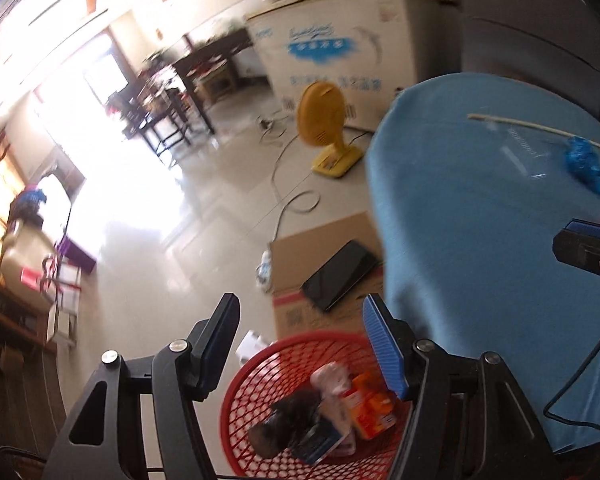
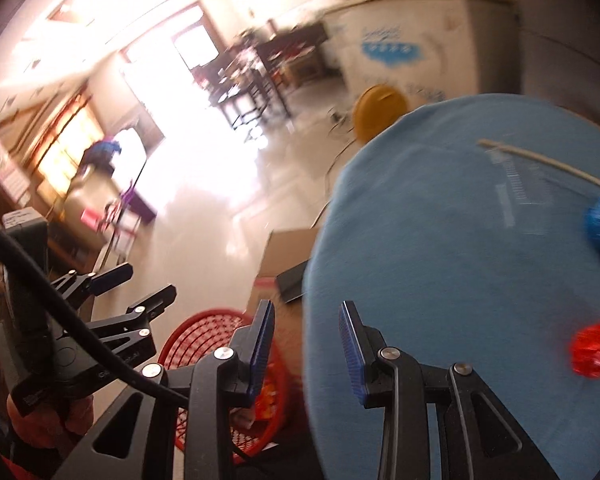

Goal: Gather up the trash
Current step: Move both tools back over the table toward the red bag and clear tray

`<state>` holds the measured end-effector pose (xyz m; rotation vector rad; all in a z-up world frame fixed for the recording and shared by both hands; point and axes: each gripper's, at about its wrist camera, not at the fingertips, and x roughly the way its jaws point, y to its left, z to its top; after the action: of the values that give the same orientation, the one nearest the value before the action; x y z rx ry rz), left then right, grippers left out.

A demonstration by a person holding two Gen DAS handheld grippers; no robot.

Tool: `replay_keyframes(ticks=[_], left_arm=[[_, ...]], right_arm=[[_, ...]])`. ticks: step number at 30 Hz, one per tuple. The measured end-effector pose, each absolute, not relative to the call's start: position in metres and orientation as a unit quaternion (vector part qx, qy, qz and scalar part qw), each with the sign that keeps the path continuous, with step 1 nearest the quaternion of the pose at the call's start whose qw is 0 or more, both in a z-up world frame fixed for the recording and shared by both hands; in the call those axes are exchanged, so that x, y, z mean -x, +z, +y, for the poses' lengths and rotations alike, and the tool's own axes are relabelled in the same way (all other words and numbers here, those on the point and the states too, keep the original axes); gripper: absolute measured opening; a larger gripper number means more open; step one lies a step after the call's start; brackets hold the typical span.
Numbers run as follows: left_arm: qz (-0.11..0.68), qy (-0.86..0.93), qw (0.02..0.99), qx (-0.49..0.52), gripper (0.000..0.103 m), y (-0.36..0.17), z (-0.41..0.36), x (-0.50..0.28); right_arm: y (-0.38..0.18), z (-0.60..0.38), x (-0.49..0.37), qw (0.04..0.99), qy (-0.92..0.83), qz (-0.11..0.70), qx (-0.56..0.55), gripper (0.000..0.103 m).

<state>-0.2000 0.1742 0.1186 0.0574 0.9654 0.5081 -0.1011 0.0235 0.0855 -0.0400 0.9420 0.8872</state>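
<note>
Over the red basket the left gripper hangs open and empty; right gripper, also open, probably goes for the red wrapper next.

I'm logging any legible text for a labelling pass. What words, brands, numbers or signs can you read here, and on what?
No text reads clearly in either view.
White chest freezer: blue script and a blue banner with characters, too blurred to read.
Brown cardboard box: a red band and a QR-like square, unreadable.
Orange packet in the red mesh basket: print, blurred.
Clear item on the blue tablecloth: ruler-like marks, no readable numbers.
</note>
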Motion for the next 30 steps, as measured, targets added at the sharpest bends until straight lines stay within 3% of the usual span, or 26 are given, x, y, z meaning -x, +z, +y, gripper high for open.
replay_keyframes(ticks=[24, 26, 28, 30], left_arm=[[0.400, 0.116, 0.902, -0.114, 0.065, 0.169, 0.030, 0.135], [0.398, 0.110, 0.903, -0.119, 0.065, 0.169, 0.024, 0.131], [0.396, 0.102, 0.904, -0.123, 0.065, 0.171, 0.014, 0.127], [0.395, 0.095, 0.905, -0.128, 0.065, 0.173, 0.005, 0.124]], right_arm=[[0.121, -0.162, 0.092, 0.883, 0.252, 0.384, -0.094, 0.040], [0.120, -0.172, 0.093, 0.885, 0.245, 0.383, -0.099, 0.043], [0.120, -0.180, 0.095, 0.889, 0.236, 0.379, -0.104, 0.055], [0.120, -0.191, 0.095, 0.892, 0.231, 0.371, -0.112, 0.055]])
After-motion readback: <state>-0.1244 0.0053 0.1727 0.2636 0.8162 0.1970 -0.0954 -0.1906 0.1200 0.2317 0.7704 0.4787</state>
